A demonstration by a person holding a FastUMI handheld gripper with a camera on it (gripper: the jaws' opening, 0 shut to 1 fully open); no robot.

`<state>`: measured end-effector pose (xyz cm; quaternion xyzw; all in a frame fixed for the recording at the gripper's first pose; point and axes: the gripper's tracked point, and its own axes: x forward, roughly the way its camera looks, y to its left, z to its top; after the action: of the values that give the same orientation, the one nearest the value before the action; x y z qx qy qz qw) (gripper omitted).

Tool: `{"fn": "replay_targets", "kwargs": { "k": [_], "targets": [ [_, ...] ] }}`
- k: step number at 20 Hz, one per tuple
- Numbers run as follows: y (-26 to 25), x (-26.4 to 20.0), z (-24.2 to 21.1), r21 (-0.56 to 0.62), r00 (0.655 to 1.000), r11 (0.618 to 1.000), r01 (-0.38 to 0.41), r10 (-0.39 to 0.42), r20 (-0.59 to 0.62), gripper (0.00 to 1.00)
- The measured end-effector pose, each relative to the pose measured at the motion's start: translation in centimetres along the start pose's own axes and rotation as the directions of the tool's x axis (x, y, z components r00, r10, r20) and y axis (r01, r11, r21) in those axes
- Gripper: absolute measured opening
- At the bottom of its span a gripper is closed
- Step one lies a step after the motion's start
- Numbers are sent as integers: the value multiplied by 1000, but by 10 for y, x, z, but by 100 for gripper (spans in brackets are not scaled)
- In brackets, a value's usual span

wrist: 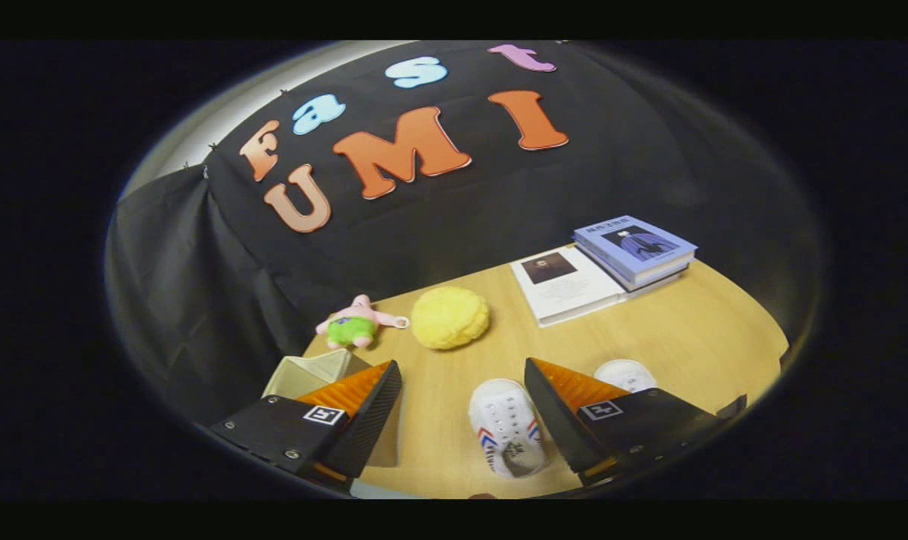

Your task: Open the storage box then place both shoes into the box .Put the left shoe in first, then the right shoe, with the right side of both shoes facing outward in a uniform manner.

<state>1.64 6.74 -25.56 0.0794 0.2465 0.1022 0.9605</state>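
Gripper (461, 409) wide apart, empty; shoe (508, 435) between fingers, near right one.

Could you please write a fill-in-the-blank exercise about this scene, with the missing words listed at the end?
1. The gripper holds its jaws ____, with nothing between them.
2. The round fluffy yellow sponge lies on the wooden table beside the pink plush ____.
3. The blue book rests on top of a larger ____ book.
4. One small white shoe with red and blue stripes lies between the jaws; the other white shoe lies ____ the right jaw.

Missing words: open; toy; white; beyond
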Motion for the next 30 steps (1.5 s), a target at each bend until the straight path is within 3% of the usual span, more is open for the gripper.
{"fn": "replay_targets", "kwargs": {
  "k": [5, 13, 21, 27, 29, 30],
  "targets": [
    [-45, 3, -35, -120, 994, 987, 110, -112, -5, 98],
    [-63, 22, -106, -191, 982, 976, 107, -133, -133, 97],
    [-73, 41, -165, -217, 948, 970, 109, -167, -272, 78],
    [-65, 50, -183, -161, 932, 985, 67, -119, -341, 65],
    [-59, 50, -183, -119, 928, 992, 48, -89, -363, 58],
    [-56, 50, -184, -91, 926, 995, 40, -71, -370, 46]
  ]
}}
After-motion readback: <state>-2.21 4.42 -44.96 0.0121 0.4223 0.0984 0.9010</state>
